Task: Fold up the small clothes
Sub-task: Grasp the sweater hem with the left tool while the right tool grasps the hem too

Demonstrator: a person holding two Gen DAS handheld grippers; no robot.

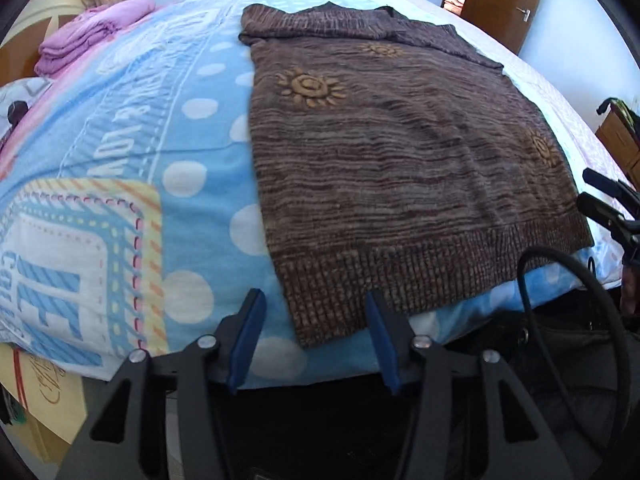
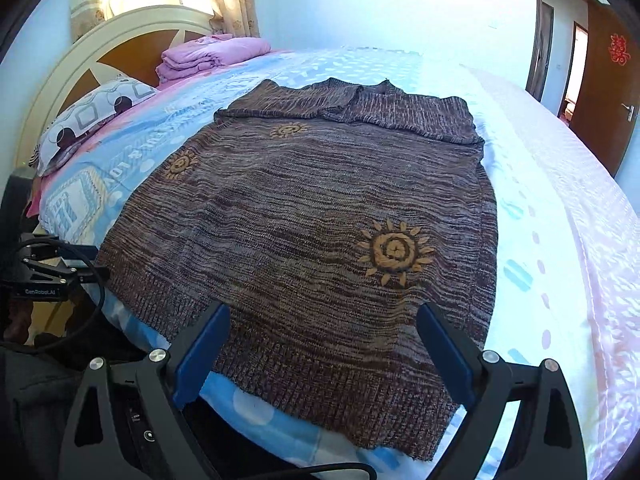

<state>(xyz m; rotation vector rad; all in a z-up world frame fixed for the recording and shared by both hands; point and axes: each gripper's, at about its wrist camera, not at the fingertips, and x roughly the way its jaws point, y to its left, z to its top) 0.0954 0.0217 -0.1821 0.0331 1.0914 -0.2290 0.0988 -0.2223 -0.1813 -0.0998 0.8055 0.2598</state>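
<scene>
A brown knitted sweater (image 1: 400, 152) with tan sun motifs lies flat on the bed, its sleeves folded across the top and its ribbed hem toward me. It also shows in the right wrist view (image 2: 312, 220). My left gripper (image 1: 316, 300) is open and empty, just above the hem's left corner at the bed's near edge. My right gripper (image 2: 324, 312) is open and empty, above the hem's right part. The right gripper also shows at the far right of the left wrist view (image 1: 600, 196), and the left gripper at the left of the right wrist view (image 2: 80, 268).
The bed carries a blue dotted blanket (image 1: 168, 168) (image 2: 520, 240). Folded pink bedding (image 1: 88, 36) (image 2: 208, 56) and a patterned pillow (image 2: 88, 120) lie by the headboard (image 2: 80, 56). A brown door (image 2: 600, 92) stands at the right. A black cable (image 1: 580, 300) hangs at the bed's near edge.
</scene>
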